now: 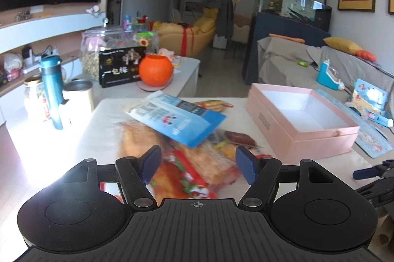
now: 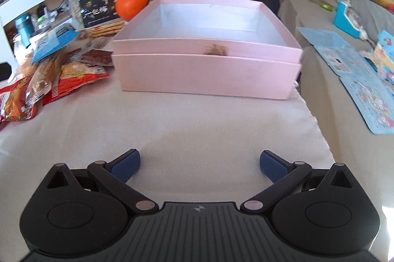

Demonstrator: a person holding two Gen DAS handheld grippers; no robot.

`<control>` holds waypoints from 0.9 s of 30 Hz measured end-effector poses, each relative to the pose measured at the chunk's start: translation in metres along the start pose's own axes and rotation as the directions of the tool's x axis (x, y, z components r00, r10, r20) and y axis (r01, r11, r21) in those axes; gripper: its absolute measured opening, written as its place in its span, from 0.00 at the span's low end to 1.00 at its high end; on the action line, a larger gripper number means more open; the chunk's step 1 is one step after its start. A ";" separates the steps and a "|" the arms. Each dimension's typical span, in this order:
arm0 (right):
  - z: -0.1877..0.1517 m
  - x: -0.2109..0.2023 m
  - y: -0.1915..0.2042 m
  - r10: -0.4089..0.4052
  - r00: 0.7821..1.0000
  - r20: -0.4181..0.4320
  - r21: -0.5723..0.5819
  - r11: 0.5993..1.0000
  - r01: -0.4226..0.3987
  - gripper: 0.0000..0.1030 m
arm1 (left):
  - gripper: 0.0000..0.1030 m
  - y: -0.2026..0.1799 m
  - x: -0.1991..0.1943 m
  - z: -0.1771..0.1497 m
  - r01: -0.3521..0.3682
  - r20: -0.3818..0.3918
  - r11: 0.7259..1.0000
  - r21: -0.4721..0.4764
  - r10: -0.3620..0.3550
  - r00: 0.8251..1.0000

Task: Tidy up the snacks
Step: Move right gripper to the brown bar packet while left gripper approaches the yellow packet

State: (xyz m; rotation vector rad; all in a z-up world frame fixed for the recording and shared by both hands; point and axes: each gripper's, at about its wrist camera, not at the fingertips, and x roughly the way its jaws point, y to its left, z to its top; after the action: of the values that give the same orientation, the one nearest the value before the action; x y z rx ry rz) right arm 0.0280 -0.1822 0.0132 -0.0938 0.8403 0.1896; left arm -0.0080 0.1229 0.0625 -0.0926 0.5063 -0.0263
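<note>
1. I am holding my left gripper [image 1: 197,164] over the snack pile [image 1: 177,136], its blue pads spread wide and gripping nothing.
2. A blue and white packet [image 1: 177,118] is lying on top of the pile, tilted, with orange and red wrappers under it; that part of the view is blurred.
3. The pink box [image 1: 299,119] is sitting open to the right of the pile, its white inside showing no snacks.
4. My right gripper [image 2: 199,163] is hovering above the pale table cloth [image 2: 184,129] near the box's front wall, jaws wide apart and holding nothing.
5. Far left, a glass jar [image 1: 98,50], a black carton [image 1: 120,66] and an orange pot [image 1: 155,70] are standing close together.
</note>
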 end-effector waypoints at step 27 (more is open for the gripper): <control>0.102 0.053 0.064 0.265 0.964 -0.036 -0.052 0.962 -0.267 0.53 | 0.69 -0.022 0.033 0.007 0.165 -0.130 0.986 -0.038 -0.168 0.977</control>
State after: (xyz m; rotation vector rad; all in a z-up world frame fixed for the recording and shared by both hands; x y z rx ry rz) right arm 0.1238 -0.0966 0.0404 -0.0364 0.8749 0.4665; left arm 0.0245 0.0997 0.0543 -0.1600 0.6310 -0.1906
